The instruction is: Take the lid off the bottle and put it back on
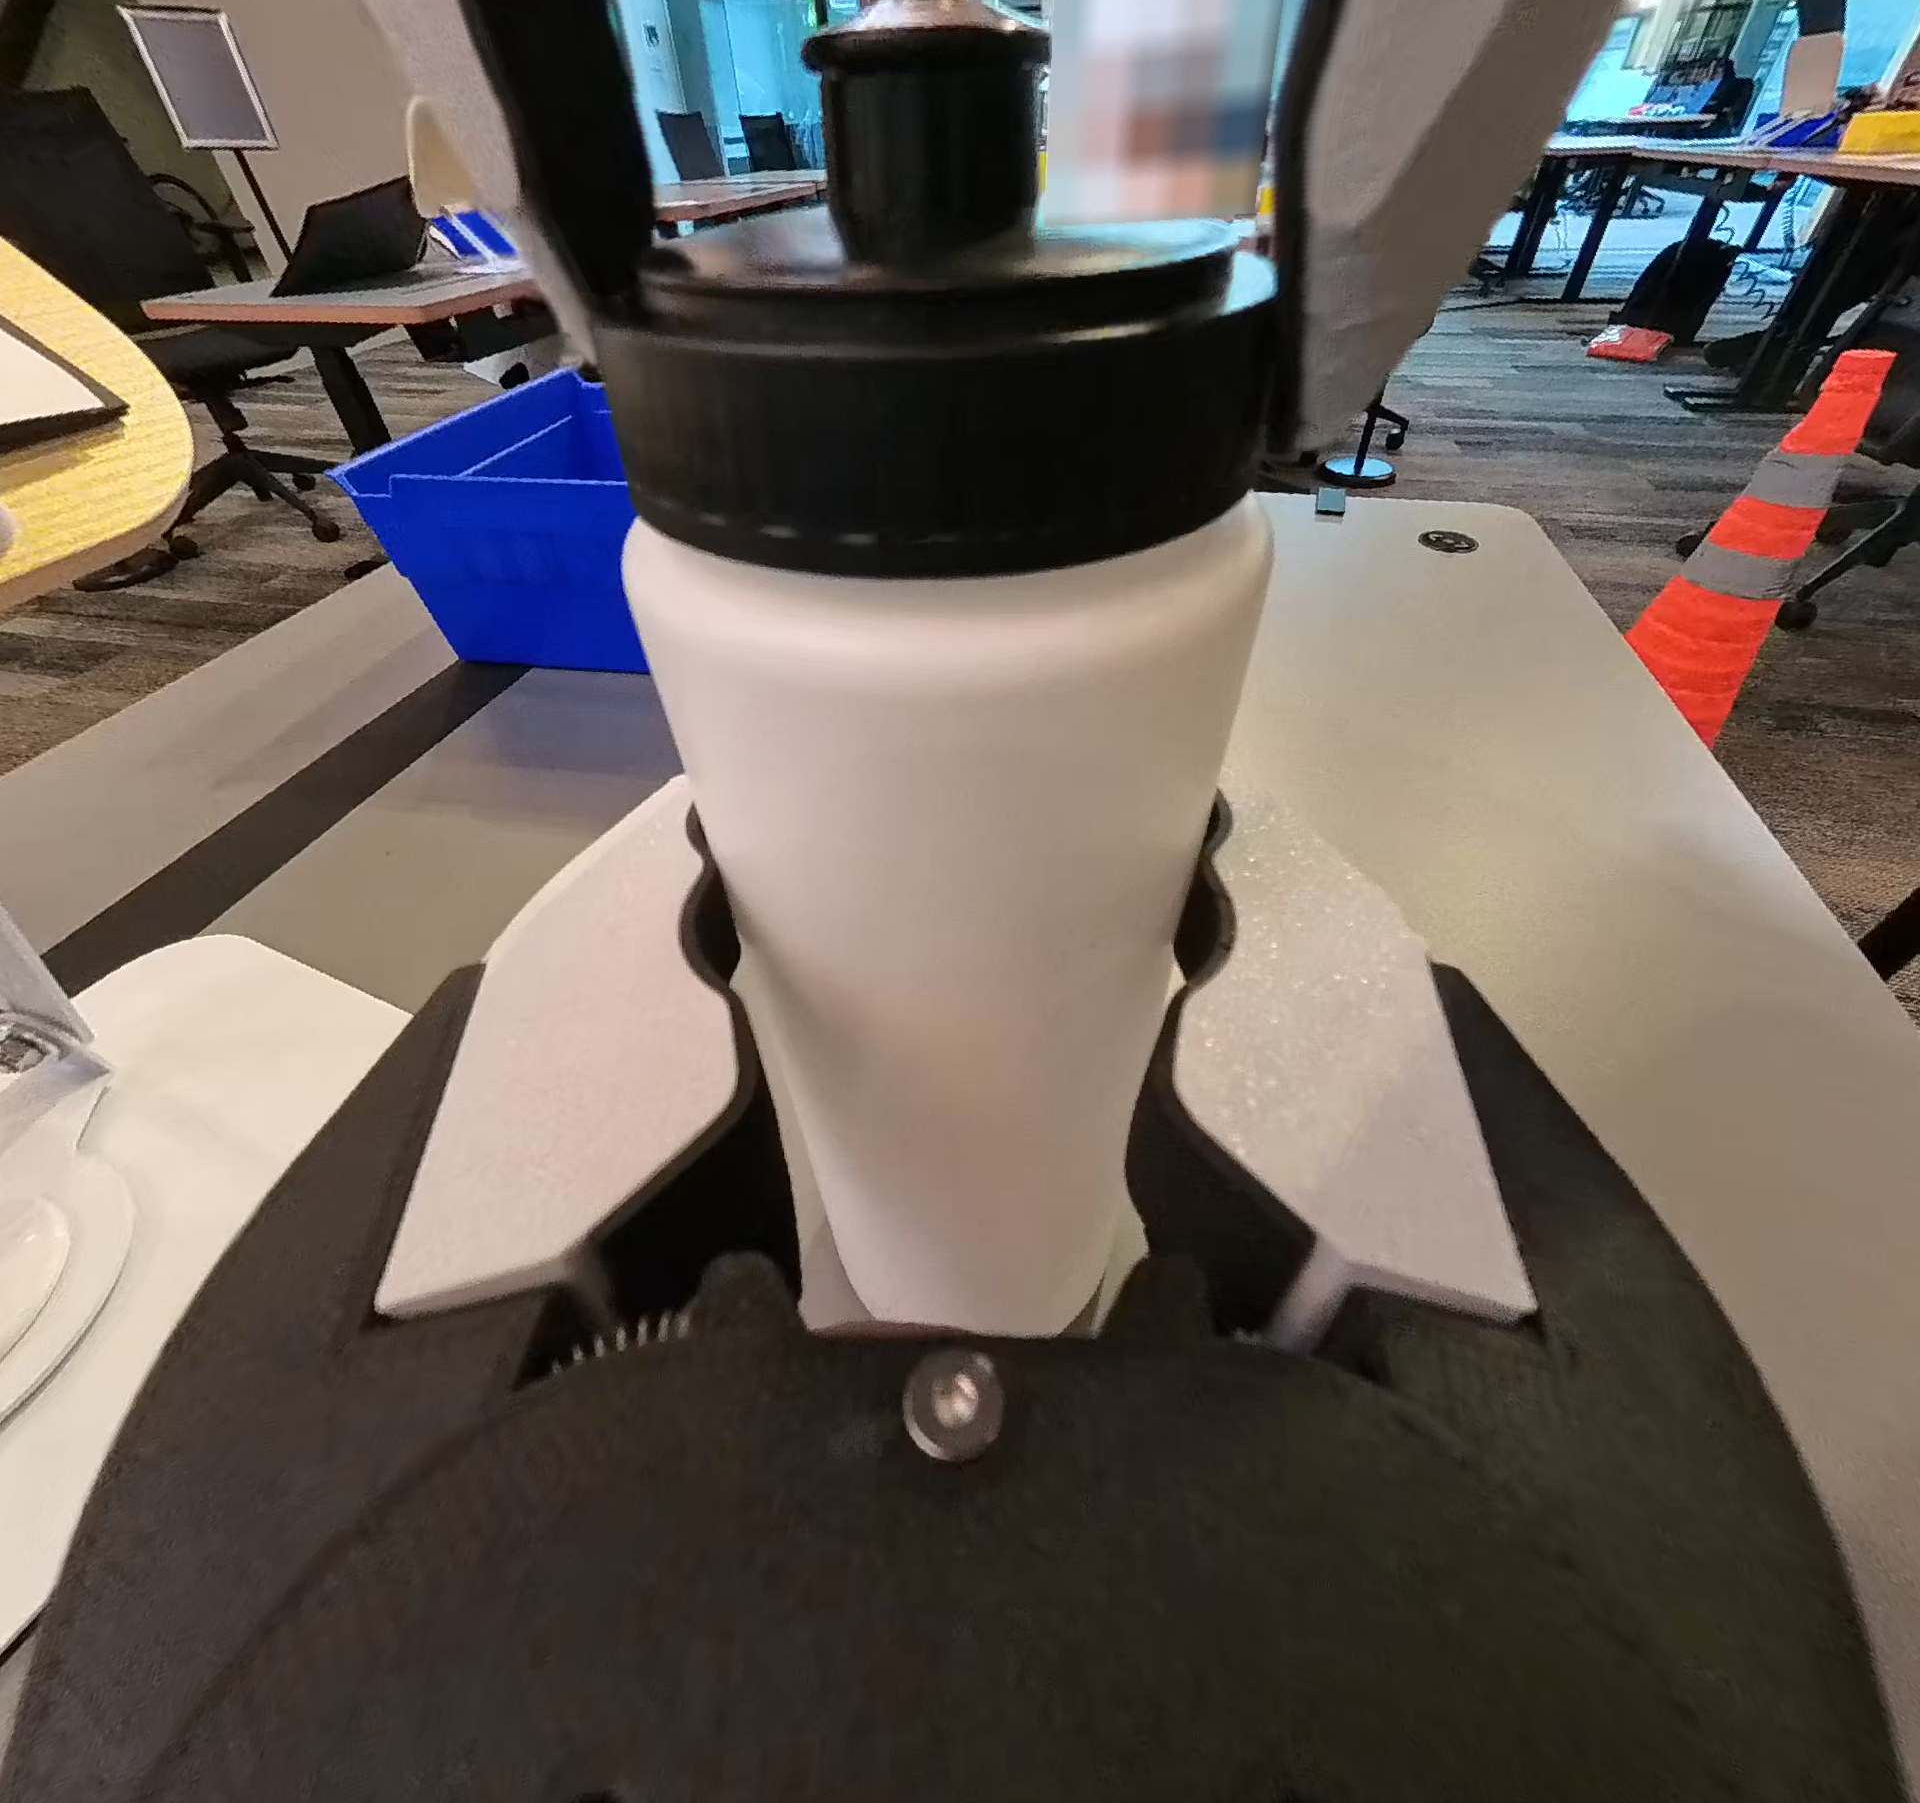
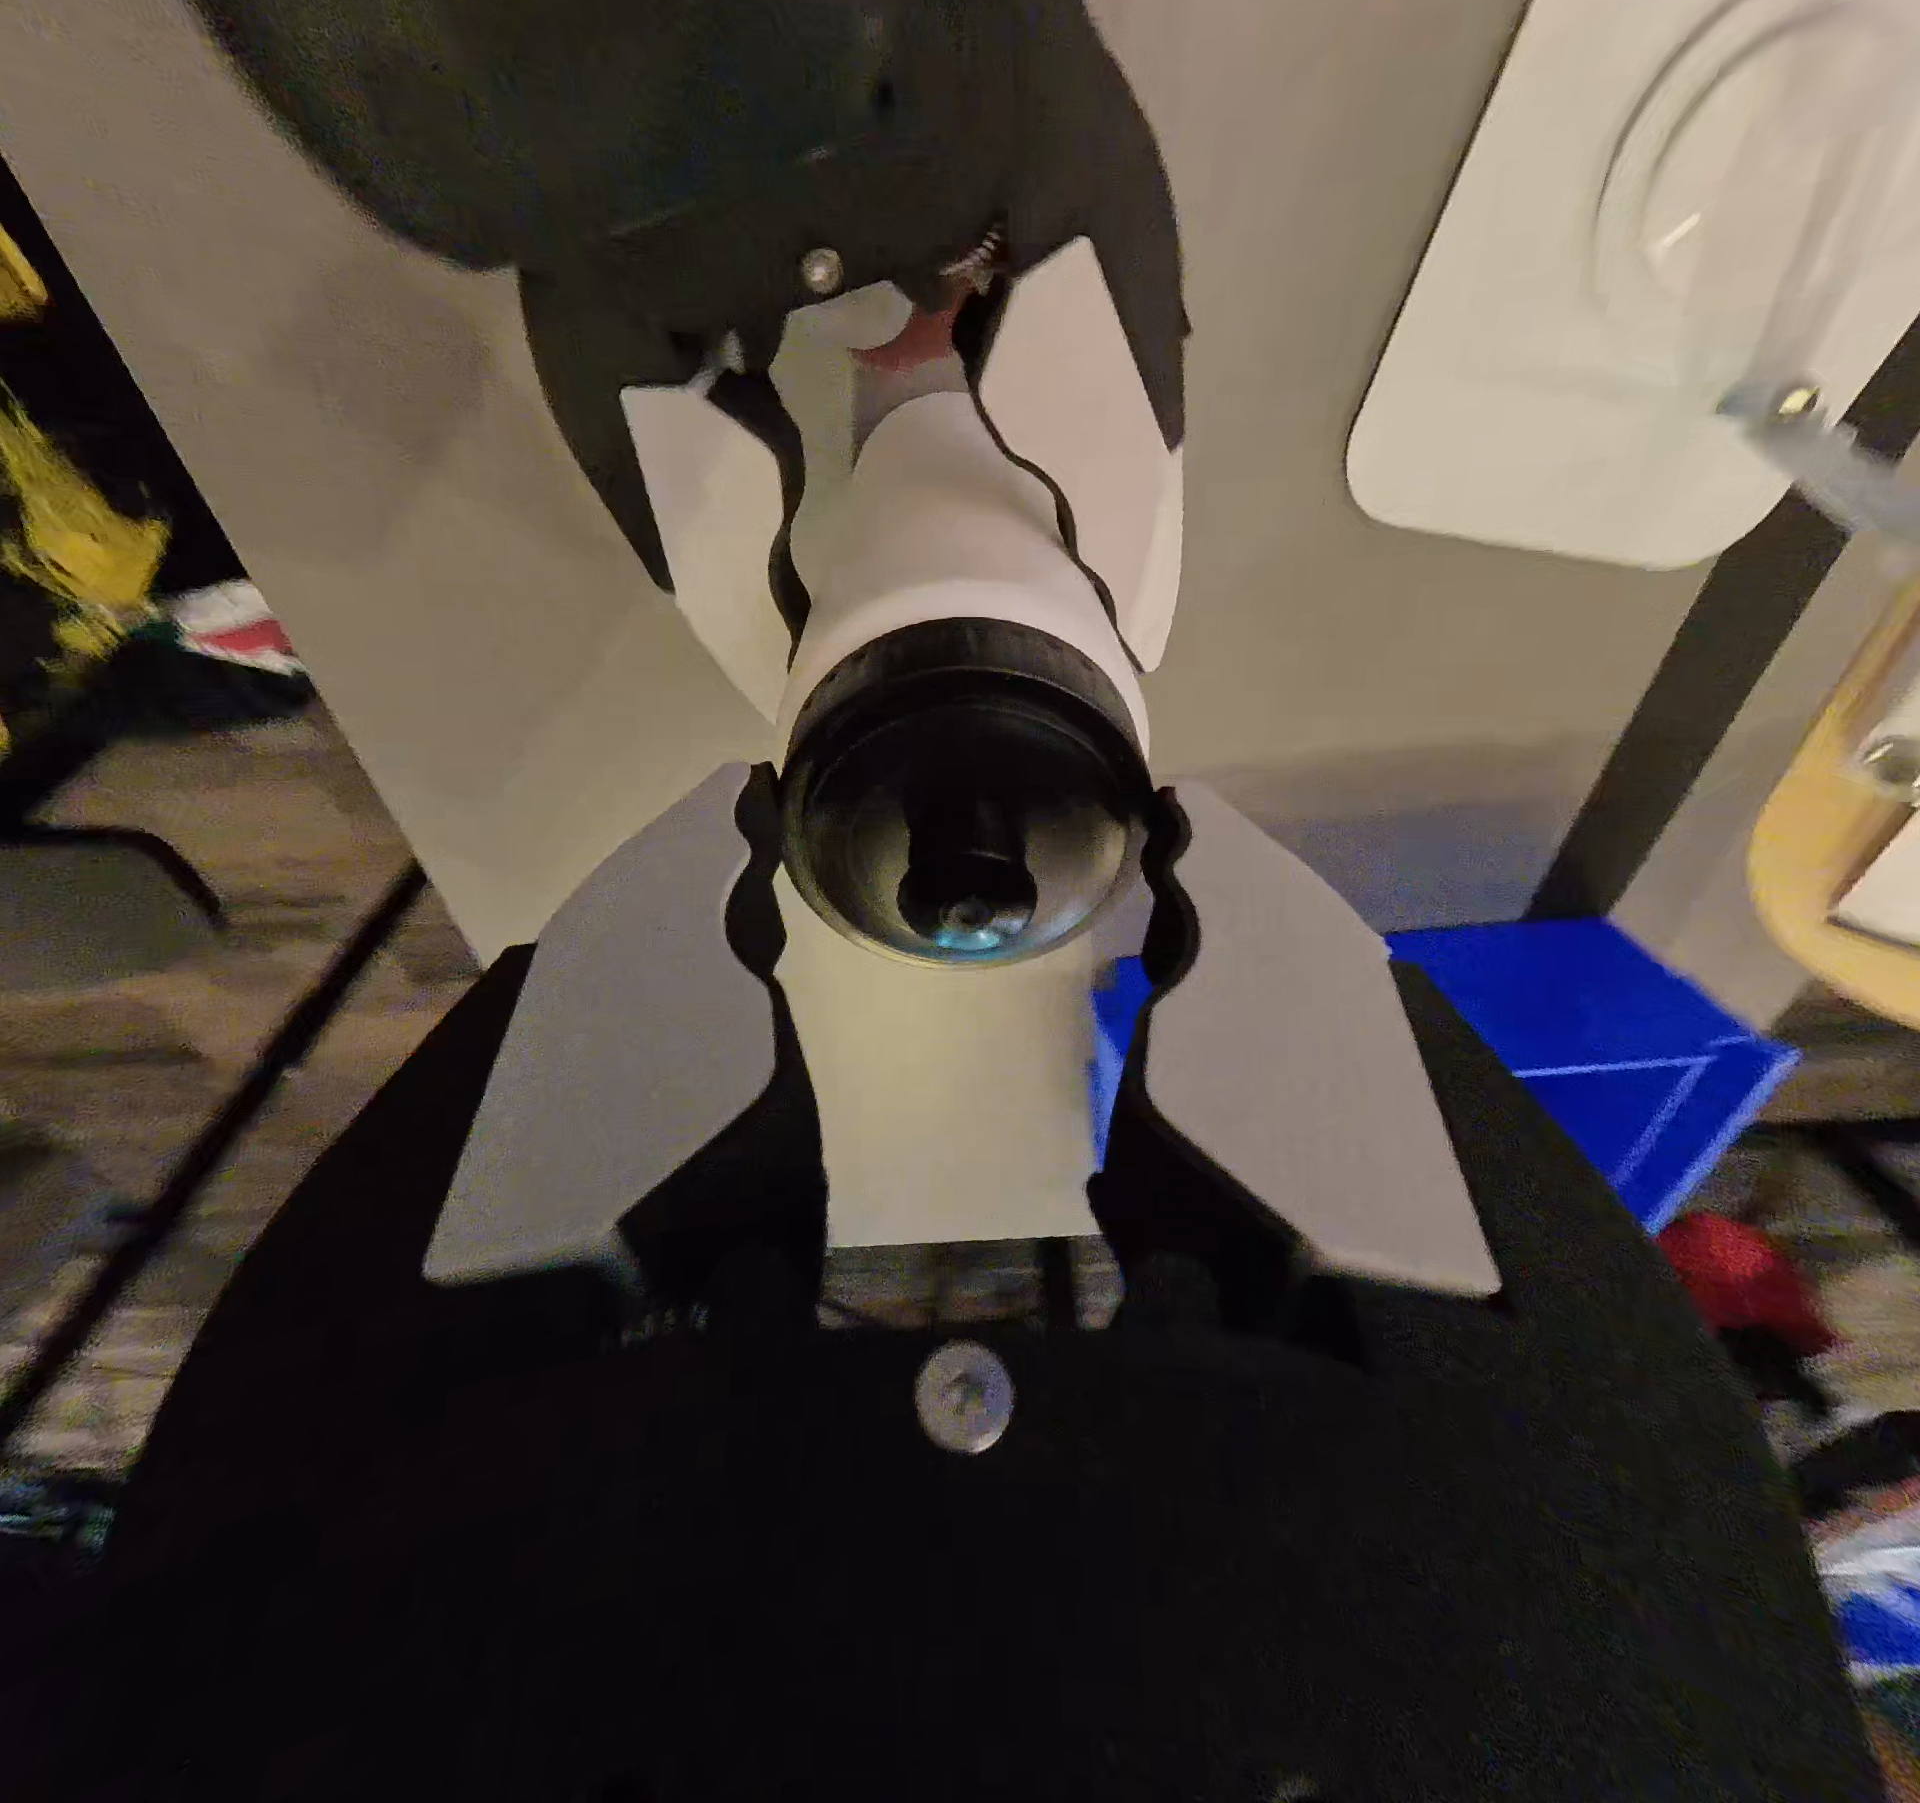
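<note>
A white bottle (image 1: 951,693) with a black spouted lid (image 1: 935,444) stands upright over the grey table (image 1: 1455,766). My left gripper (image 1: 956,880) is shut on the bottle's body, with one finger on each side. My right gripper (image 1: 945,351) comes down from above, and its fingers (image 1: 613,278) press the lid's sides. In the right wrist view I look down on the lid (image 2: 961,818), which sits on the bottle (image 2: 935,527). My right gripper (image 2: 961,849) clasps the lid. The left gripper (image 2: 956,600) holds the bottle below it.
A blue bin (image 1: 499,527) stands past the table's far left edge and also shows in the right wrist view (image 2: 1558,1057). An orange cone (image 1: 1756,548) stands on the floor to the right. A white tray (image 1: 208,1078) with a clear glass item lies on the table's left.
</note>
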Tool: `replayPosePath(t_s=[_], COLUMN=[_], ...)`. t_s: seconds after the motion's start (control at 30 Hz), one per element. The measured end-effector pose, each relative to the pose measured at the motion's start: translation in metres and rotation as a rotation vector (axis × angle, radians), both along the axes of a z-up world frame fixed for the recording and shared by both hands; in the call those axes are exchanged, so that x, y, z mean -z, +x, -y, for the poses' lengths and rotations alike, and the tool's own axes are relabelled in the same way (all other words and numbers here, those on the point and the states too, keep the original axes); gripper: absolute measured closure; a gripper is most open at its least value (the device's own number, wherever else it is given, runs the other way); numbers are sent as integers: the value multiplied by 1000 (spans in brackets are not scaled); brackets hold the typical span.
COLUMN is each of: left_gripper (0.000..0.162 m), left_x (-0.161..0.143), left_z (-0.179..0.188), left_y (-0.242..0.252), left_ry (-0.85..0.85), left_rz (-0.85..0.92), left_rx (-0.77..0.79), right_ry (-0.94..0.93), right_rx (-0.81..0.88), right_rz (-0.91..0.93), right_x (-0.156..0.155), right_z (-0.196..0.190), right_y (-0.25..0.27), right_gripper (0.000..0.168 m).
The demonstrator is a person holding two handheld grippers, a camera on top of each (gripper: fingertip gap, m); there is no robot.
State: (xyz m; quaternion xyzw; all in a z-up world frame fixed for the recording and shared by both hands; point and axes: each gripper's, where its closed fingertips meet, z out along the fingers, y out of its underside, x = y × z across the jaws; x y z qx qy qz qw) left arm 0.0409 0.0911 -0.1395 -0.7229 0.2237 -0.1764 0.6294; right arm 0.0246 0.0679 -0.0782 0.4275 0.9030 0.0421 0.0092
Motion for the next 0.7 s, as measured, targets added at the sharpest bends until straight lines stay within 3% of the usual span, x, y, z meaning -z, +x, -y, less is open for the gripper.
replayPosePath(t_s=[0.07,0.13,0.2,0.23,0.27,0.3,0.37,0.53,0.7], left_gripper=[78,78,78,78,78,78,78,78,78], left_x=[0,0,0,0,0,0,0,0,0], left_z=[0,0,0,1,1,1,1,0,0], left_y=[0,0,0,0,0,0,0,0,0], left_ry=[0,2,2,2,3,2,3,4,3], left_rz=[0,1,-1,-1,-2,-3,-2,-1,-1], left_rx=[2,2,2,2,2,2,2,3,2], right_ry=[-36,-50,-63,-55,-28,-1,11,28,6], right_rx=[245,321,276,219,156,94,-21,-173,-33], right_rz=[-1,-9,-1,-1,-22,-44,-50,-16,-10], right_x=[1,1,2,2,2,0,-4,-1,-2], right_z=[0,0,1,0,-3,-6,-4,-1,0], right_y=[-1,-1,-2,-2,-4,-6,-4,2,2], right_gripper=[99,99,98,90,69,65,68,99,99])
